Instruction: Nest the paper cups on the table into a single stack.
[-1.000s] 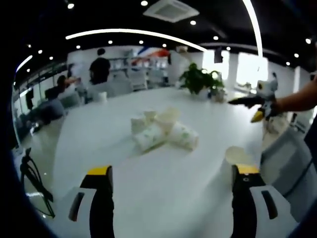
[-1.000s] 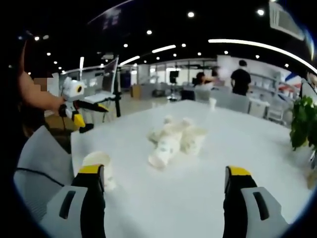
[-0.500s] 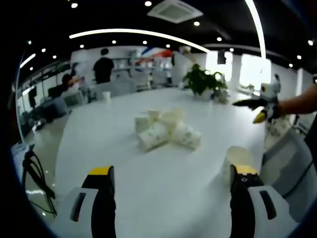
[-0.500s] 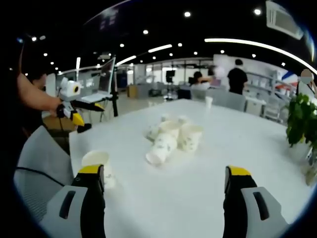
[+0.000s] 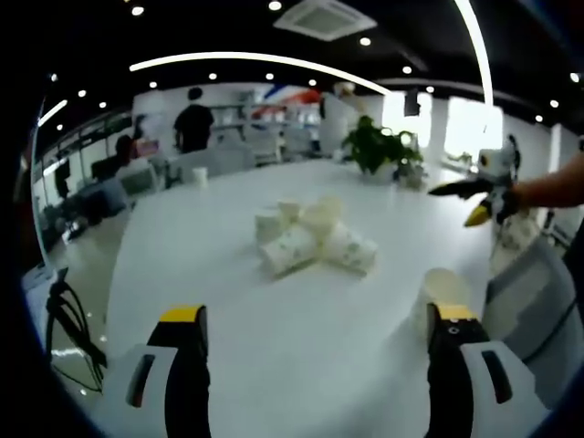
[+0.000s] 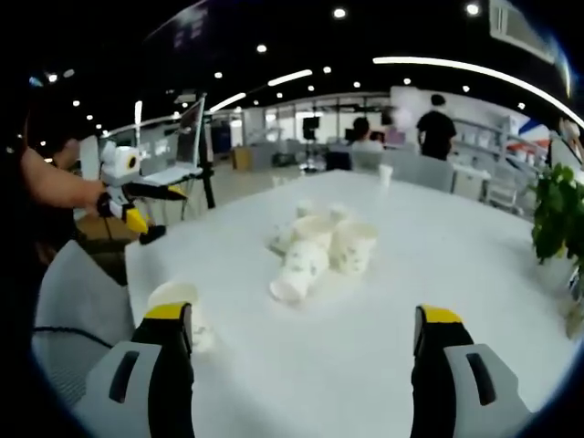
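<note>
Both grippers, left [image 5: 315,365] & right [image 6: 301,360], jaws wide apart, nothing held. Cup pile [image 5: 315,239] mid-table [image 5: 274,338], maybe five; lone upright cup [image 5: 442,290] nearer. Best start w/ an upright one.

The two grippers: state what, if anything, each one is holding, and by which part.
Nothing is held. The left gripper and right gripper both stand open and empty; the paper cups lie clustered on the table ahead, untouched.
</note>
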